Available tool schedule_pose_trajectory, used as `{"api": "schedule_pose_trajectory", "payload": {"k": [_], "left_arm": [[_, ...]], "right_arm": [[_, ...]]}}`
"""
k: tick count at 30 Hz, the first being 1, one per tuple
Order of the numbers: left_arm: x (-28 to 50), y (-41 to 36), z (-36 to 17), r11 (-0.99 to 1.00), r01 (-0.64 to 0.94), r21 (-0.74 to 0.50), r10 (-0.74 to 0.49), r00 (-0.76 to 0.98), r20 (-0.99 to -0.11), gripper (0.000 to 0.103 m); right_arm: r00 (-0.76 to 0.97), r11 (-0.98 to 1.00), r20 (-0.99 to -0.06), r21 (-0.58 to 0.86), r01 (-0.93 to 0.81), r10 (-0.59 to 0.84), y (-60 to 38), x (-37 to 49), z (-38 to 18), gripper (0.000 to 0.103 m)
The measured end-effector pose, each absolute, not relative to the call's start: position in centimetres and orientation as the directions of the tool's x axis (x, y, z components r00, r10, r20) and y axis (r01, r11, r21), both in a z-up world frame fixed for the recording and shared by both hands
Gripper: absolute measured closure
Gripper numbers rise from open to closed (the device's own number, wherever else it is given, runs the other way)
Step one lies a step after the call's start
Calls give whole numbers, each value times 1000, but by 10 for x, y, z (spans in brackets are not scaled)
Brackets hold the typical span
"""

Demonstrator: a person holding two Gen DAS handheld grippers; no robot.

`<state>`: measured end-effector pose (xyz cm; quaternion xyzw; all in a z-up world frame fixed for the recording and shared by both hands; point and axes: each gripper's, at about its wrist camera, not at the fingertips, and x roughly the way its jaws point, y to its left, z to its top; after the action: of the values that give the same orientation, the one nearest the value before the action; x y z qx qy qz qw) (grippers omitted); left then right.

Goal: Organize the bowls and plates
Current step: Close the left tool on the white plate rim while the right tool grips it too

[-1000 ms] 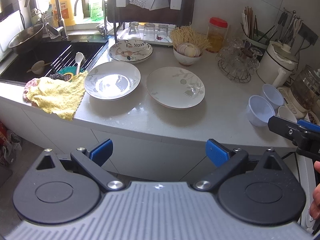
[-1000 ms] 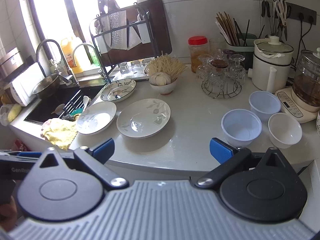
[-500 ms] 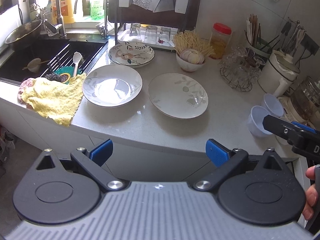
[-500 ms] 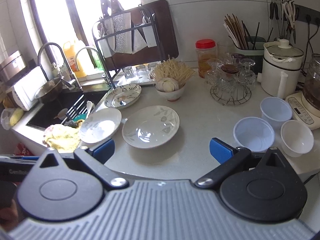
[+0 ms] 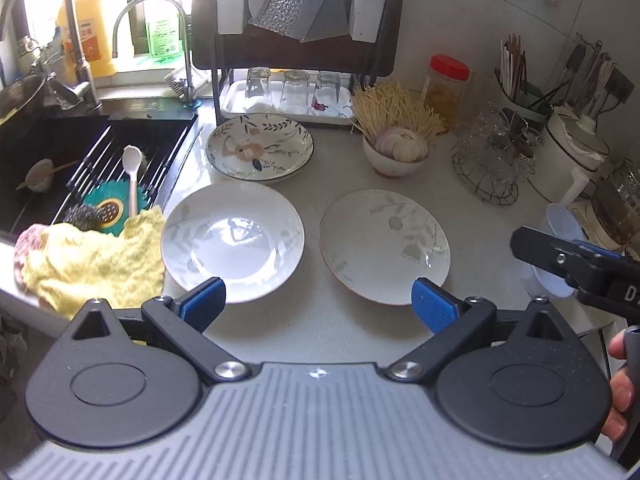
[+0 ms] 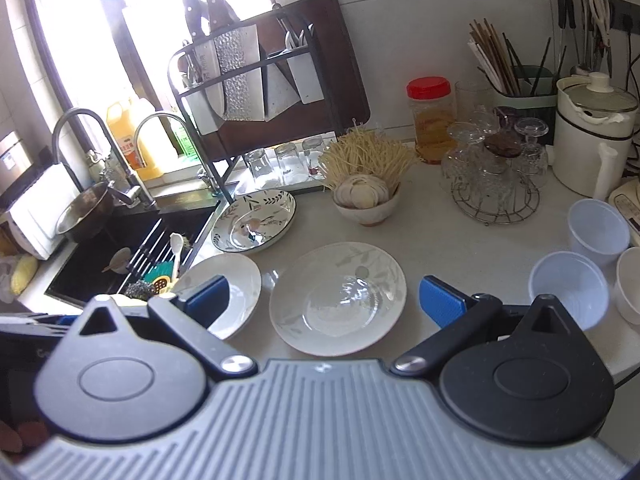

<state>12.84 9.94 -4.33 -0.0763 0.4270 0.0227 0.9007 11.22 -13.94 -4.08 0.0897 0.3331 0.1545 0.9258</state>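
Two white leaf-print plates lie side by side on the counter: the left plate (image 5: 232, 246) (image 6: 236, 292) and the right plate (image 5: 384, 246) (image 6: 338, 296). A patterned deep plate (image 5: 259, 147) (image 6: 254, 220) sits behind them. Three white bowls (image 6: 568, 286) stand at the right; one shows in the left wrist view (image 5: 560, 224). My left gripper (image 5: 318, 304) is open and empty, just in front of the two plates. My right gripper (image 6: 324, 300) is open and empty over the right plate's near side; its body also shows in the left wrist view (image 5: 576, 268).
A sink (image 5: 60, 152) with rack and spoon is at the left, a yellow cloth (image 5: 92, 260) on its edge. A dish rack (image 5: 304, 52) with glasses stands behind. A bowl of garlic (image 5: 396, 156), a glass stand (image 5: 492, 160), a jar and appliances line the back right.
Both grippers have moved forward towards the counter, so the plates look larger and nearer. Both stay open and empty.
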Motion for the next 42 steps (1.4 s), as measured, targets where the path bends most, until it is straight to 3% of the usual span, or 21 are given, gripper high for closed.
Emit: {"api": "schedule_pose_trajectory", "payload": {"k": [18,22,30,38,42], "left_arm": [[234,225,-76,987,19,-161,-142,581,-801,2],[249,244,-91,986,55,-156,-160,551,-819,3],[268,273,-118,979,87,-182,-201,497,-844,4],[286,287,-147,980,102,-171,-198,436,-878,16],[292,298,-159,980,110,-165,-197,437,-878,29]], "right_arm": [[693,939,-670,343,-31,267,-45,175,-77,6],[654,932,-705,362,-1,274,-21,185,-90,20],[593,923,-759,379,67,269,9,191,-118,28],[496,903,-821,403,149,284,24,196,-150,63],[460,901,-846,389,190,269,26,200,-162,71]]}}
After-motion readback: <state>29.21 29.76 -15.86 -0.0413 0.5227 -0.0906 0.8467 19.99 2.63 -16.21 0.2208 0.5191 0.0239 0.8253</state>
